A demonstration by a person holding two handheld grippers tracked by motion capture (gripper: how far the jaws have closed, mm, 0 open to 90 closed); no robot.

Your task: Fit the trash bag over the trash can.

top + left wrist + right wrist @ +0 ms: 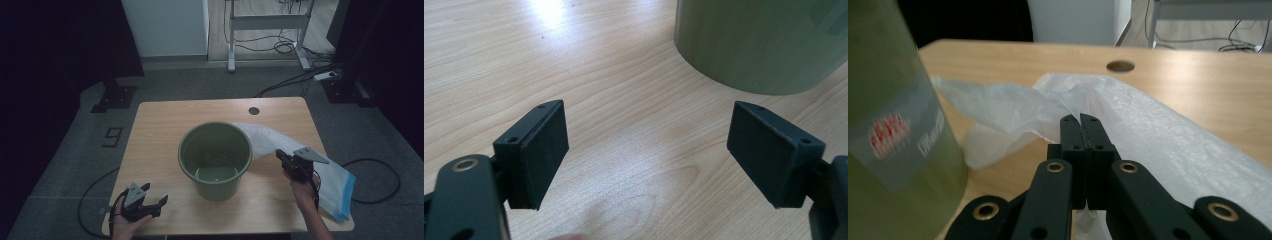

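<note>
Table [160,125]: pale wood-grain top with a round hole [254,110] near its far edge; grey floor around it.

Bin [215,160]: olive-green, upright at the middle of the table, open mouth up. A label with red print is on its wall in the right gripper view [895,132], too blurred to read.

Bag [280,145]: thin, whitish, translucent plastic with a blue end at the near right, lying on the table right of the bin. One end lies against the bin's far right rim; the blue end [345,192] overhangs the table's right edge.

Right gripper [283,158]: jaws pressed together on a fold of the bag [1108,107], which bunches up at the tips [1081,119]; a scrap of film also shows between the jaws lower down. It is just right of the bin.

Left gripper [156,202]: jaws wide apart, nothing between them, over bare table at the near left corner. Its pads [544,157] point toward the bin's base [764,45], which is near but apart. It seems to sit low over the wood.

Hands: each grips its tool from the near edge.
</note>
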